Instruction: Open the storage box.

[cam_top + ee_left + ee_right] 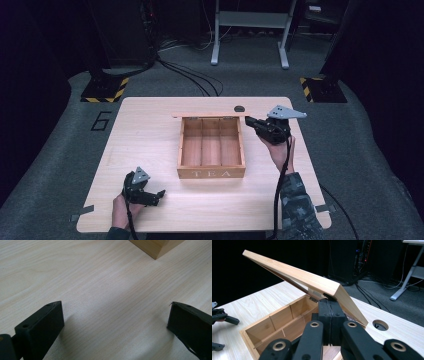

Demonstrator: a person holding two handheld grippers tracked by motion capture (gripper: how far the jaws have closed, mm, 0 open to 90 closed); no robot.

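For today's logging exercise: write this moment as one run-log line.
right gripper: shut, under raised lid | left gripper: open, over bare table | tea box: open, three compartments empty

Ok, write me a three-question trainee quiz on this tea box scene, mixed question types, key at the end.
1. True or false: the tea box lid is raised.
2. How many compartments does the box have? A) two B) three C) four
3. Fill in: the left gripper rests over bare table with its jaws ____.

Key: 1 true; 2 B; 3 open. The right gripper, jaws together, is pressed up under the lid's edge.
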